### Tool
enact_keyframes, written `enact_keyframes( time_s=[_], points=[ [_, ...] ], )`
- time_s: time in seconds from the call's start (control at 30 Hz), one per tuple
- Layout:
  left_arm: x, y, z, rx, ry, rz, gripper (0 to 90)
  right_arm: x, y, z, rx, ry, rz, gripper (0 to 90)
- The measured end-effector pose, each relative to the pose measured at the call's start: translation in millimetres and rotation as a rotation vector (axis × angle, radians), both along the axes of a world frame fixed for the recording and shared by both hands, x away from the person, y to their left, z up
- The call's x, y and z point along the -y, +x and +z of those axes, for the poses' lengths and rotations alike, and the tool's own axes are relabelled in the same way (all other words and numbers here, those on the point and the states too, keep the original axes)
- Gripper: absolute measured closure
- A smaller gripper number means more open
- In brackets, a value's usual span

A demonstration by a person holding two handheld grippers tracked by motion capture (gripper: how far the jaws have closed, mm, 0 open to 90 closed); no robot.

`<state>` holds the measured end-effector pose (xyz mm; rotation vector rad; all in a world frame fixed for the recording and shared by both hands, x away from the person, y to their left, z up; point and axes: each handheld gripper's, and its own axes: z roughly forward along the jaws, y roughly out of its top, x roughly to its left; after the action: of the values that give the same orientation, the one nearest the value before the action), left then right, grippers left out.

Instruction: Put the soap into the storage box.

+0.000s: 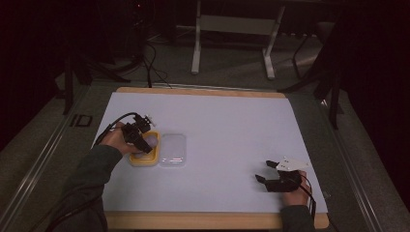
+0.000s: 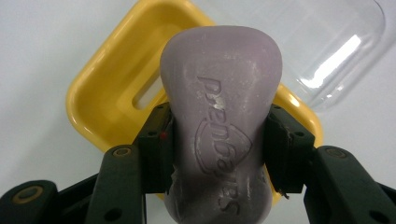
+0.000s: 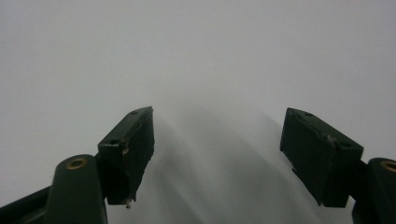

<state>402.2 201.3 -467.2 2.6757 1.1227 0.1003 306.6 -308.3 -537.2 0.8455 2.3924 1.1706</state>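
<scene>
A lilac bar of soap [image 2: 219, 116] with embossed lettering is clamped at its narrow waist by my left gripper [image 2: 217, 149], which is shut on it. Under the soap lies a yellow soap dish [image 2: 112, 88] with a slot in its floor. In the high view the left gripper [image 1: 141, 141] hovers over the yellow dish [image 1: 143, 162] on the white mat. A clear plastic lid [image 1: 173, 150] lies flat beside the dish, on its right. My right gripper [image 1: 267, 171] rests near the mat's front right, jaws open and empty, and its own view shows the same open right gripper [image 3: 217, 154].
The white mat [image 1: 227, 125] covers a wooden table whose edge [image 1: 203, 220] runs along the front. Beyond the table stand a white metal frame [image 1: 232, 29], dark stands and cables on the floor.
</scene>
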Motion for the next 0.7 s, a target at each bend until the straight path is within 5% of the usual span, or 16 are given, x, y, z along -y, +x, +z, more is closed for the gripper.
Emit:
enact_keyframes(
  time_s=[0.17,0.33,0.47,0.7],
  points=[
    [-6.0,5.1,-6.5,-0.024,-0.065,0.086,49.7,0.1,0.0,0.0,-0.001,0.0,0.0,25.7],
    [-4.9,7.6,-8.9,-0.024,-0.051,0.113,44.5,0.1,0.0,0.0,-0.001,0.001,0.0,25.7],
    [-5.8,4.7,-0.8,0.046,-0.032,0.14,28.0,0.0,0.0,0.0,-0.001,0.0,0.001,25.7],
    [-6.8,-4.8,18.1,0.133,-0.083,0.115,25.6,-0.2,0.0,0.0,-0.001,-0.002,0.0,25.7]
  ],
)
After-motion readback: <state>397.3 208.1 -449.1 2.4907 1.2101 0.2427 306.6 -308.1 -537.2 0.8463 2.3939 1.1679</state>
